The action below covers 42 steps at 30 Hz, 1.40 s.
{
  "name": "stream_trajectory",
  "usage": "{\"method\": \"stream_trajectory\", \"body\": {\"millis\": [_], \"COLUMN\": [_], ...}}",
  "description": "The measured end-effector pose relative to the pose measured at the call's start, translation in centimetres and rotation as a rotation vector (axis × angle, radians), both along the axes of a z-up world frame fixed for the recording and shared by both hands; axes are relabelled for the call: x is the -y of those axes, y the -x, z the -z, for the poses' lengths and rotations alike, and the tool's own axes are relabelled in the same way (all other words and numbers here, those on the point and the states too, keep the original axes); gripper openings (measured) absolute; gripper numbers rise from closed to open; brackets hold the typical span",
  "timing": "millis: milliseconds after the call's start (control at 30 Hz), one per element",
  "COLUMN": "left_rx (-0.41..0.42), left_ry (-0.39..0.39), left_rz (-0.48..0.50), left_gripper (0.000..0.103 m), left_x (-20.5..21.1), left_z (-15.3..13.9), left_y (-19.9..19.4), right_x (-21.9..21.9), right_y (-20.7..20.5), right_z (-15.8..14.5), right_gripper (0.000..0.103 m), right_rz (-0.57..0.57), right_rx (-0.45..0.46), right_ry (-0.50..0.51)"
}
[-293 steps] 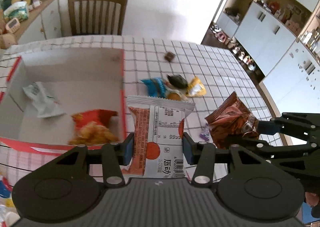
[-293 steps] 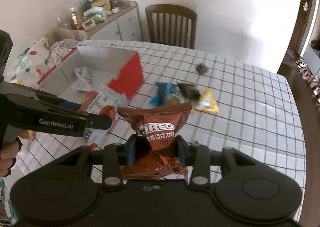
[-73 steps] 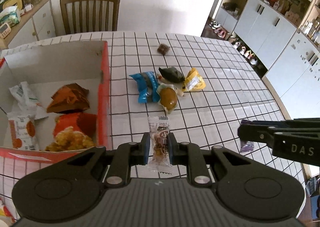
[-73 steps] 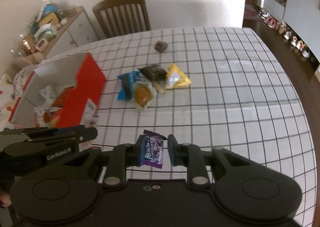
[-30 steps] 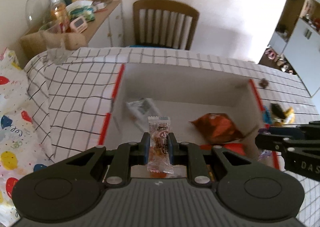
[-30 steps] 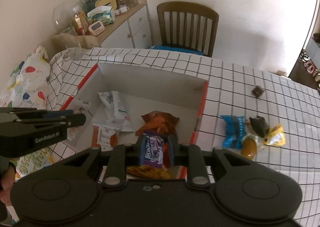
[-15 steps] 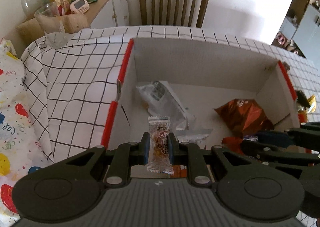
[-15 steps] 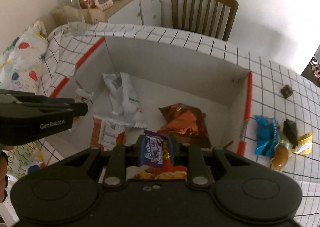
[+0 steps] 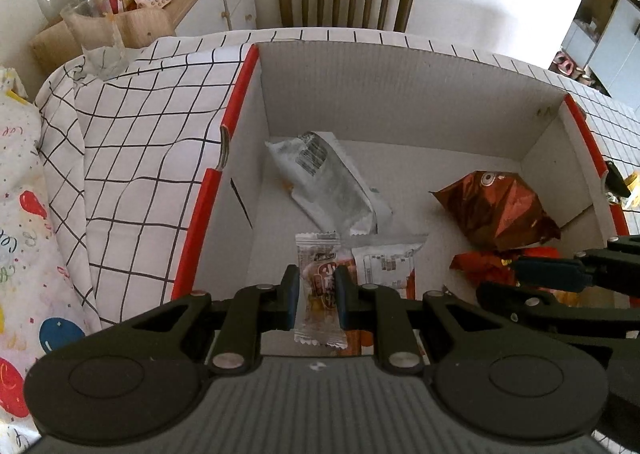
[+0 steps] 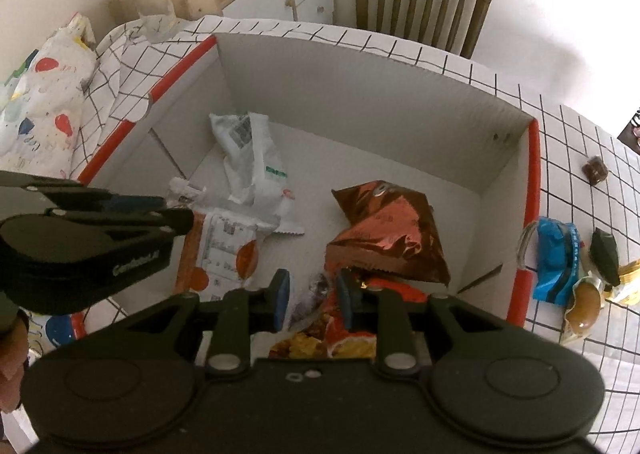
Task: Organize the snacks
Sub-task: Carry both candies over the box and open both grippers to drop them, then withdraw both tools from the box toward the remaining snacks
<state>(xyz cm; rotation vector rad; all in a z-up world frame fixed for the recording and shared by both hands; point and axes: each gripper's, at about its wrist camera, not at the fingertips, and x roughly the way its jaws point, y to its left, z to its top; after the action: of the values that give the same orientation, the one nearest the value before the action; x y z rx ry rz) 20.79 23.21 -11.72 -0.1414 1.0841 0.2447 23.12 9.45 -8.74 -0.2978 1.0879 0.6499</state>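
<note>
Left black two-finger gripper (image 9: 318, 290): clamped on a small clear-wrapped candy with red-and-orange print (image 9: 319, 286), held upright over the near part of the open white cardboard box with red rims (image 9: 400, 94). Right black two-finger gripper (image 10: 310, 296): fingers spread, a small dark purple-wrapped candy (image 10: 314, 296) blurred between them, touching neither pad as far as visible, above the box interior. Inside the box: a brown foil cookie bag (image 10: 384, 234), a white-and-orange wrapped pack (image 10: 224, 250), a crinkled white wrapper (image 10: 250, 158).
</note>
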Motion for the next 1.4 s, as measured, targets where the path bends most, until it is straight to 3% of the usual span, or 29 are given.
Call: {"method": "stream_trajectory", "body": {"millis": [333, 433, 467, 500, 700, 867, 1067, 1400], "left_rx": [0.042, 0.068, 0.082, 0.098, 0.155, 0.191, 0.232, 0.288], "left_ry": [0.014, 0.016, 0.012, 0.003, -0.008, -0.009, -0.001, 0.028], "left_rz": [0.015, 0.019, 0.022, 0.026, 0.059, 0.089, 0.150, 0.266], "left_gripper": [0.027, 0.049, 0.062, 0.065, 0.065, 0.065, 0.066, 0.076], "left_x": [1.3, 1.8, 2.0, 2.2, 3.8, 5.1, 7.3, 12.1], "left_z": [-1.9, -2.9, -3.3, -3.7, -6.1, -7.6, -9.2, -11.2], "left_y": [1.5, 2.1, 2.3, 2.6, 3.8, 4.7, 5.6, 6.8], "right_x": [1.4, 2.0, 2.2, 2.4, 4.1, 5.9, 8.3, 13.4], "right_y": [0.9, 1.4, 1.5, 1.6, 2.7, 3.4, 4.4, 6.1], "right_z": [-1.5, -2.5, -2.7, -3.1, -5.1, -6.7, -8.5, -10.8], "right_gripper": [0.034, 0.037, 0.039, 0.040, 0.050, 0.064, 0.071, 0.086], "right_rz": [0.006, 0.013, 0.014, 0.016, 0.032, 0.060, 0.087, 0.132], "right_rx": [0.016, 0.028, 0.032, 0.036, 0.065, 0.090, 0.115, 0.149], "right_ry": [-0.014, -0.026, -0.031, -0.039, -0.068, -0.096, -0.128, -0.170]}}
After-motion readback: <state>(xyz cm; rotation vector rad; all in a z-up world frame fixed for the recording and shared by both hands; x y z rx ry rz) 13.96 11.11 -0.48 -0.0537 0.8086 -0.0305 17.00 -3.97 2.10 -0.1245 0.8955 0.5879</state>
